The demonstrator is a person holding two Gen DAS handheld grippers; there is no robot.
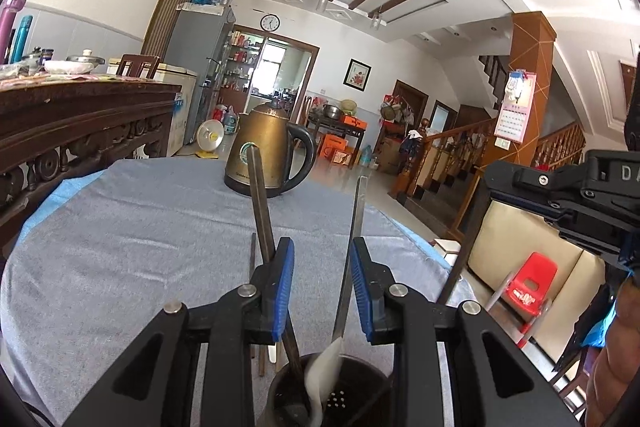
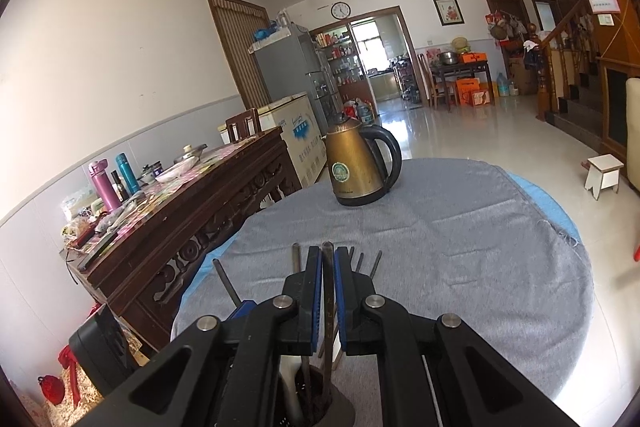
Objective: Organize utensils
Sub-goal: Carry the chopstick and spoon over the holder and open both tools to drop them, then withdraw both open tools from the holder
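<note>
A dark round utensil holder [image 1: 344, 393] stands on the grey tablecloth [image 1: 140, 227] at the near edge, just below my left gripper [image 1: 322, 267], which is open. A dark chopstick [image 1: 262, 211], a metal-handled utensil [image 1: 354, 251] and a white spoon [image 1: 324, 375] stand in the holder; the metal handle rises between the fingers. My right gripper [image 2: 328, 263] is shut on a dark chopstick [image 2: 328, 291] whose lower end reaches into the holder [image 2: 320, 403]. More chopsticks [image 2: 366, 263] lie on the cloth beyond it.
A brass electric kettle [image 1: 272, 155] stands farther back on the table, also in the right wrist view [image 2: 360, 163]. A carved wooden sideboard [image 1: 80, 123] with bottles and dishes runs along the left. The right gripper's body [image 1: 580, 199] shows at the right. A red chair [image 1: 530, 283] and stairs are beyond the table.
</note>
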